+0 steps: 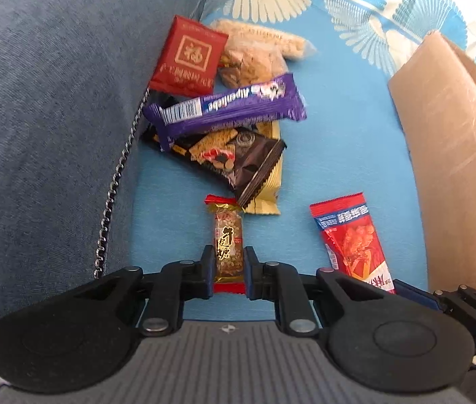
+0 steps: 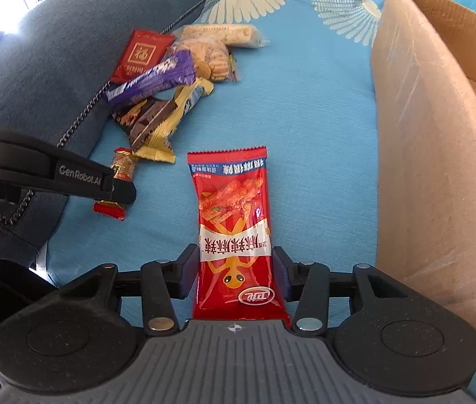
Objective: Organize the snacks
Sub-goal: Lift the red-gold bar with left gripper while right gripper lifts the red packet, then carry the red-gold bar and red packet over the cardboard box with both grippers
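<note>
Two snacks sit right at my fingertips, one for each hand. My left gripper (image 1: 228, 271) has its pads pressed against both long sides of the small gold nougat candy (image 1: 228, 245), so I judge it clamped on that wrapper; the candy's long axis runs straight ahead of me, along my fingers, with its red twisted end toward my palm. My right gripper (image 2: 235, 274) is spread wide around the red spicy-strip packet (image 2: 234, 232), each finger standing just clear of a packet edge, so nothing is held there yet. That packet also lies lengthwise along my fingers, which means closing straight in should catch it across its narrow width with no turning of the wrist.

Just beyond the candy, the dark brown biscuit wrapper (image 1: 238, 158) overlaps a pale yellow packet (image 1: 266, 188), and the purple Alpenliebe bar (image 1: 228, 104) lies crosswise on top of them. Farther still are the red square packet (image 1: 187, 55) and the clear bags of puffed snacks (image 1: 258, 54), against the blue-grey cushion (image 1: 46, 118).

The cardboard box (image 2: 433, 128) stands to my right on the blue sheet (image 2: 305, 101), nearer my right hand, so I judge the red packet has the shorter trip.
</note>
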`<state>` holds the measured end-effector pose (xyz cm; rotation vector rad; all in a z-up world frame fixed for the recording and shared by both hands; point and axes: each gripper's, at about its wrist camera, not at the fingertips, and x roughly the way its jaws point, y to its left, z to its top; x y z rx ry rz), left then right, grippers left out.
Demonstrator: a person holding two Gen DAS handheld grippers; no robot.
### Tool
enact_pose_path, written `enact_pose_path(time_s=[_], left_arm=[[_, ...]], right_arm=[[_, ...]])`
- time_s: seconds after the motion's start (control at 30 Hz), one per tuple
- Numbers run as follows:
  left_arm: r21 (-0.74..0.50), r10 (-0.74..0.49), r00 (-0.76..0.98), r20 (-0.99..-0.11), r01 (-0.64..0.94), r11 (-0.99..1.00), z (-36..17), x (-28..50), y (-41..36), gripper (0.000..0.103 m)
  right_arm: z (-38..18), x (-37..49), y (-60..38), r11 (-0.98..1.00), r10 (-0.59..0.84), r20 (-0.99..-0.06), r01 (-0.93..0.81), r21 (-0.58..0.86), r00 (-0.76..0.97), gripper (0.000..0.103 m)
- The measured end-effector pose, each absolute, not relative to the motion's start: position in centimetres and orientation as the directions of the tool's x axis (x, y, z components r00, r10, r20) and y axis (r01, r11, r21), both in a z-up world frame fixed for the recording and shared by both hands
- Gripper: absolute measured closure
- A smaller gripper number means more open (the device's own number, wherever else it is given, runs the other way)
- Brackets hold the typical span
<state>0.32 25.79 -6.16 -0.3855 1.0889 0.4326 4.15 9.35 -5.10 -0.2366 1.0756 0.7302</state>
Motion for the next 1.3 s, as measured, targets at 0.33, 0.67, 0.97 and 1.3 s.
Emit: enact_pose_path(time_s=[0.33, 0.67, 0.97, 1.3], left_arm=[[-0.107, 0.217, 0.550, -0.806, -0.496, 0.862, -3.8, -2.2, 24.6, 0.085], [-0.127, 0.264, 0.663, -0.701, -0.479, 0.868, -1.5, -3.7, 23.6, 0.086], [-0.187, 0.245, 0.745, -0.620, -0.443, 0.877, -0.5, -4.9, 23.4, 0.086], [-0.171, 0.255, 0.778, -0.574, -0.419, 0.892, 0.1, -5.0, 22.3, 0.086]], right_arm=[[-2.0, 3.5, 8.3, 0.743, 0.504, -0.775, -0.649, 0.164, 0.381, 0.056], [3.4, 3.5, 5.1, 0.729, 0.605, -0.651, -0.648, 0.221, 0.458, 0.056], [9.5, 6.2, -1.1, 0.728, 0.660, -0.481, -0.649, 0.221, 0.577, 0.056], [6.3, 8.5, -4.8, 0.766, 0.633, -0.471, -0.583, 0.270, 0.614, 0.057]])
